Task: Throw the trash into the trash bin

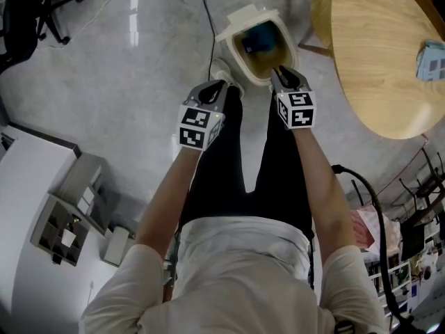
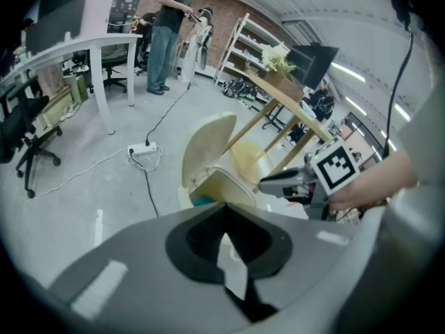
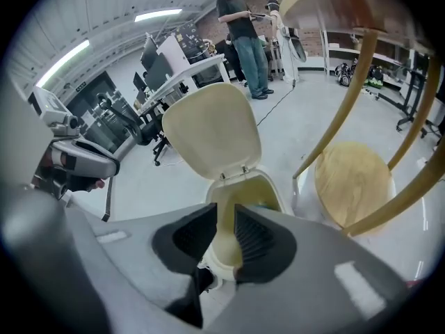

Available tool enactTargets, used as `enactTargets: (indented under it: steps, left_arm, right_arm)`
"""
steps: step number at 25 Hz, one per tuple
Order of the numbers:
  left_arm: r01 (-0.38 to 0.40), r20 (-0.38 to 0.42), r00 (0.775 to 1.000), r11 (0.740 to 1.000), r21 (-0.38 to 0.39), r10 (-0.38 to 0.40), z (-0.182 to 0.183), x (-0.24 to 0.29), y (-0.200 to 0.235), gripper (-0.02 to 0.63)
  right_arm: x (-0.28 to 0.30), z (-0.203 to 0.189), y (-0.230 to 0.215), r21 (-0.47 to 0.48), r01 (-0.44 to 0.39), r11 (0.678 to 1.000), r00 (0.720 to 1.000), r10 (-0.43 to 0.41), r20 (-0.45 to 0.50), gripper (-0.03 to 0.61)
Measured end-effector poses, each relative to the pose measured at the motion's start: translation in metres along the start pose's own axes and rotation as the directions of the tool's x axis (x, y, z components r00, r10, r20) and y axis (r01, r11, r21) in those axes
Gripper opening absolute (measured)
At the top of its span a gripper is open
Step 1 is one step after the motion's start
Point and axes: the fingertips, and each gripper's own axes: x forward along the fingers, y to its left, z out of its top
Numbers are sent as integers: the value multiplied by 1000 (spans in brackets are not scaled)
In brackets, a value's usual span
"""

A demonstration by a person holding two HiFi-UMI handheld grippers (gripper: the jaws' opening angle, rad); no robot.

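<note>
A cream trash bin (image 1: 259, 47) stands on the floor ahead of my legs with its lid (image 3: 212, 131) flipped up. A blue piece of trash (image 1: 259, 42) lies inside it. My right gripper (image 1: 285, 75) hangs over the bin's near rim. Its jaws stand a little apart with nothing between them, and the bin's mouth (image 3: 247, 186) shows through the gap. My left gripper (image 1: 212, 92) hovers to the left of the bin above the floor, jaws closed tip to tip and empty. The left gripper view shows the bin (image 2: 219, 179) and the right gripper (image 2: 278, 183) beside it.
A round wooden table (image 1: 375, 54) with a blue-white object (image 1: 431, 60) stands to the right of the bin. A round wooden stool (image 3: 354, 179) sits under it. A power strip (image 2: 144, 149) and cable lie on the floor. A person (image 3: 243, 37) stands far off by desks.
</note>
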Motion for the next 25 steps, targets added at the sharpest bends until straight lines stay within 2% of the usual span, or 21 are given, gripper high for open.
enactTargets:
  steps: [12,21,25]
  left_arm:
    - [11,-24,1000,999,46,-10,9,-29,-25,3]
    - [45,-40,998,994,96,-42,20,-61,-59,3]
    - [82,-35,996,991,108,-78,41,-79,-79,3]
  right_arm:
    - [-52,26,27,-39,-6,999,1000,7,15,6]
    - [-112,36,42,-32,-18,999,999,19,32,2]
    - [-140,53,47,-49,-22,999,998,25,57,2]
